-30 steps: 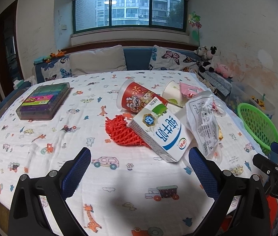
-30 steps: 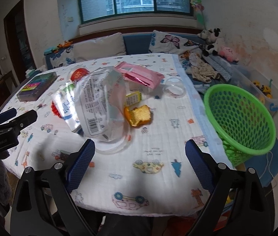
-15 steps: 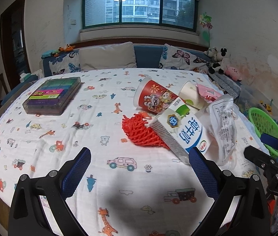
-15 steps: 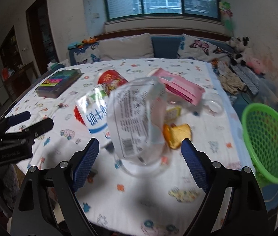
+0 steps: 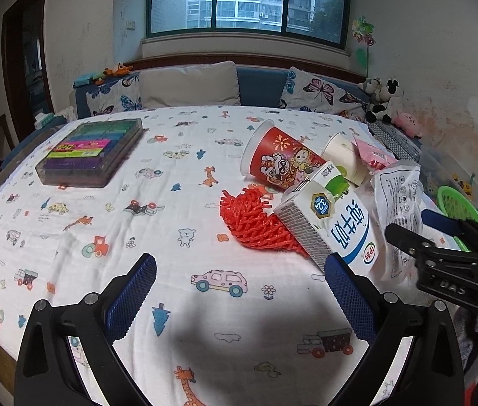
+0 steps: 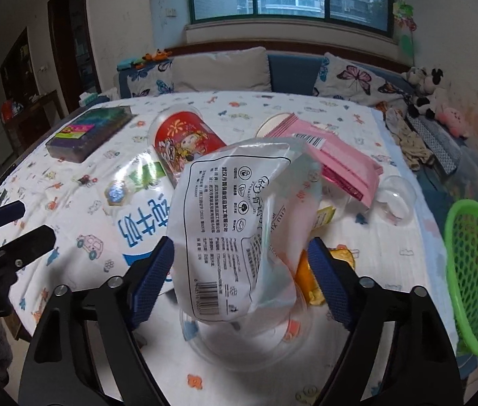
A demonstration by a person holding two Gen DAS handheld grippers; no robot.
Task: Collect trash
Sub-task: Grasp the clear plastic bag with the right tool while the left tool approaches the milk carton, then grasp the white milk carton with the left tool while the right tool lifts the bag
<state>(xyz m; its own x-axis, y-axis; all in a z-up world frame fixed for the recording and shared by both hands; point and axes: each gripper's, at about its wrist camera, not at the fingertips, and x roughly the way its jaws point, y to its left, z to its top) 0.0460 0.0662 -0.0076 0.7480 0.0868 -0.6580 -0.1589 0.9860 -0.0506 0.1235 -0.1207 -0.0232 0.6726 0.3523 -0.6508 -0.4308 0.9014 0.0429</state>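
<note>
A crumpled clear plastic bag [image 6: 239, 230] with black print stands between the fingers of my open right gripper [image 6: 240, 267]; the pads do not press it. Behind it lie a milk carton [image 6: 141, 216], a red paper cup [image 6: 185, 142], a pink packet [image 6: 337, 165], an orange peel [image 6: 310, 280] and a clear lid [image 6: 394, 199]. The green basket [image 6: 475, 277] is at the right. My left gripper [image 5: 239, 291] is open and empty over the cloth, left of the carton [image 5: 337, 226], red foam net [image 5: 249, 220] and cup [image 5: 279, 160].
A box of coloured pens [image 5: 93, 149] lies at the table's far left. A white paper cup [image 5: 343, 155] lies behind the carton. A sofa with cushions [image 5: 188, 84] and plush toys [image 5: 381, 96] runs along the far side. The table edge is near my grippers.
My right gripper has moved forward and left, so the plastic bag now sits between its fingers and the basket has slid to the right edge. My left gripper has drifted left and back a little.
</note>
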